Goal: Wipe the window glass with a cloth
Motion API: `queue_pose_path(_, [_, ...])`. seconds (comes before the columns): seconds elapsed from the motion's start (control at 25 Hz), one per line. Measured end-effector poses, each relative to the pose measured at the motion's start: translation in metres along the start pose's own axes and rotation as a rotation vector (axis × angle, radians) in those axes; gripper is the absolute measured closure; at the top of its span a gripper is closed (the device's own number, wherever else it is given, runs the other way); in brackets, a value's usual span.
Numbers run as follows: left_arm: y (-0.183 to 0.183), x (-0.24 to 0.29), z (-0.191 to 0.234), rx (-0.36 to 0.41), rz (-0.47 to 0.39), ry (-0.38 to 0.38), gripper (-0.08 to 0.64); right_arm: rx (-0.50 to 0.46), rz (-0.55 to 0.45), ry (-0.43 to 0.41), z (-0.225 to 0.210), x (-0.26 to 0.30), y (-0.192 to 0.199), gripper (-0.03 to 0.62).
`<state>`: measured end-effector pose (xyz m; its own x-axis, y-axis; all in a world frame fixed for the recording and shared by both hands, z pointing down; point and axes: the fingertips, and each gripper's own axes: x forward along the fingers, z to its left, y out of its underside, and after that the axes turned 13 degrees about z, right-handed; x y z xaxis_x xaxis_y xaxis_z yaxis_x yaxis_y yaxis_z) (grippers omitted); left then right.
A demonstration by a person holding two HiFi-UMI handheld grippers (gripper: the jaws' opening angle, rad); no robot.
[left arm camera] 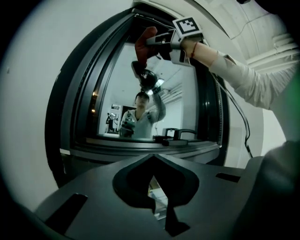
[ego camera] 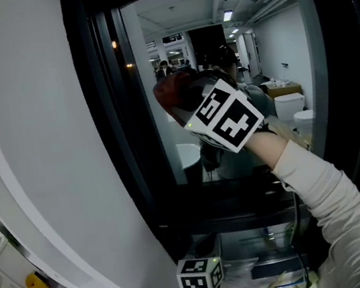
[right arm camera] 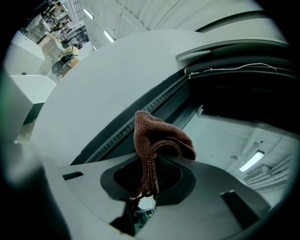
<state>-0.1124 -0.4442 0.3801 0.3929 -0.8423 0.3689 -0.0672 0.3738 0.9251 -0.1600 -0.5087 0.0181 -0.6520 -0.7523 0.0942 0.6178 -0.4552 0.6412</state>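
Note:
A red-brown knitted cloth (ego camera: 171, 97) is pressed against the window glass (ego camera: 219, 45) at about mid height, left of centre. My right gripper (ego camera: 187, 105) is shut on it, with its marker cube facing me. The right gripper view has the cloth (right arm camera: 157, 140) bunched and sticking out of the right gripper (right arm camera: 145, 187), close to the glass (right arm camera: 234, 136). From below, the left gripper view catches the cloth (left arm camera: 143, 44) high on the pane (left arm camera: 140, 93). My left gripper (ego camera: 202, 272) hangs low by the sill; the left gripper (left arm camera: 157, 187) is shut with nothing in it.
A dark window frame (ego camera: 111, 117) runs down the left, beside a white curved wall (ego camera: 40, 162). A black handle (left arm camera: 176, 136) sits on the lower frame. A sill (ego camera: 265, 255) with papers lies below. A yellow object (ego camera: 36, 285) is on the floor at the left.

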Motion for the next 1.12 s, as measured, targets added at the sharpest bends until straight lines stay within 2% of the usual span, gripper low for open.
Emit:
queue_pose_path(0.24, [-0.002,0.002,0.006,-0.006,0.005,-0.017,0.555,-0.063,-0.058,0.103,-0.052,-0.005,-0.079,0.528])
queue_pose_path(0.44, [-0.006,-0.003,0.012,-0.008,-0.002,-0.034,0.555,-0.115,-0.016,0.208,-0.087,0.001,-0.105,0.528])
queue_pose_path(0.76, [-0.01,-0.009,0.018,-0.018,-0.014,-0.046,0.555,-0.027,0.078,0.242,-0.122,0.017,-0.098,0.528])
queue_pose_path(0.92, [-0.01,-0.009,0.018,-0.02,-0.015,-0.049,0.555,0.068,0.043,0.252,-0.142,0.009,-0.09,0.528])
queue_pose_path(1.12, [-0.011,-0.006,0.016,-0.019,-0.016,-0.039,0.555,0.187,0.023,0.217,-0.158,-0.004,-0.068,0.528])
